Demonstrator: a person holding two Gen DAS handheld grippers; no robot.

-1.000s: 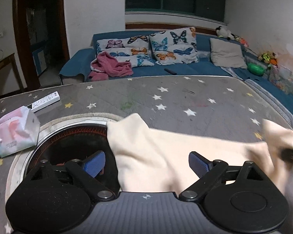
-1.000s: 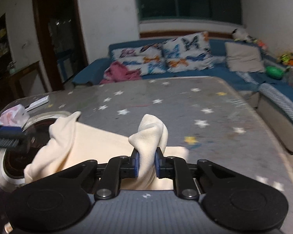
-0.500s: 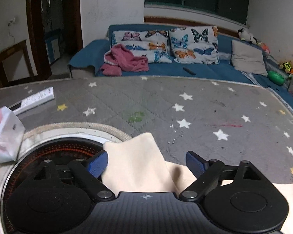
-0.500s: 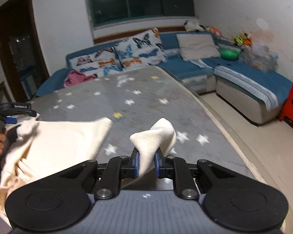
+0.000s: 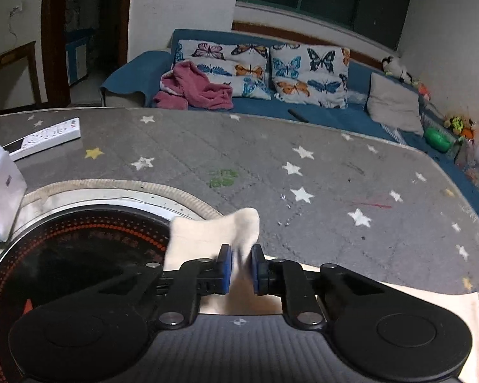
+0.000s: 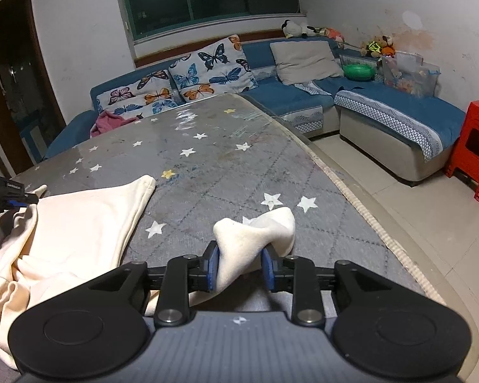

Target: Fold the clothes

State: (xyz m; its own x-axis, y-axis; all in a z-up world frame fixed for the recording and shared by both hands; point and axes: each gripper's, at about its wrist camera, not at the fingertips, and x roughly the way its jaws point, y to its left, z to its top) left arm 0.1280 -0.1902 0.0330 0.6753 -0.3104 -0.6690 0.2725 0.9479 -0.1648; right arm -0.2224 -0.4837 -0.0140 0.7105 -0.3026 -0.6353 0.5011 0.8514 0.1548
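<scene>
A cream garment (image 6: 79, 220) lies spread on the grey star-patterned table (image 6: 226, 159). My left gripper (image 5: 240, 269) is shut on a cream corner of the garment (image 5: 214, 233) above the round black cooktop. My right gripper (image 6: 239, 269) holds another bunched cream corner (image 6: 255, 233) between its blue pads; the jaws stand slightly wider than before. The left gripper also shows at the far left of the right wrist view (image 6: 3, 191), at the garment's edge.
A round black cooktop (image 5: 64, 255) is set into the table at left. A white remote (image 5: 44, 137) and a tissue pack (image 5: 0, 198) lie near it. A blue sofa (image 5: 271, 108) with cushions and a pink garment (image 5: 191, 92) stands behind. A red stool (image 6: 472, 146) stands on the floor at right.
My left gripper has closed on a corner of the garment. My right gripper's jaws have widened a little around its corner, and it has swung right along the table edge.
</scene>
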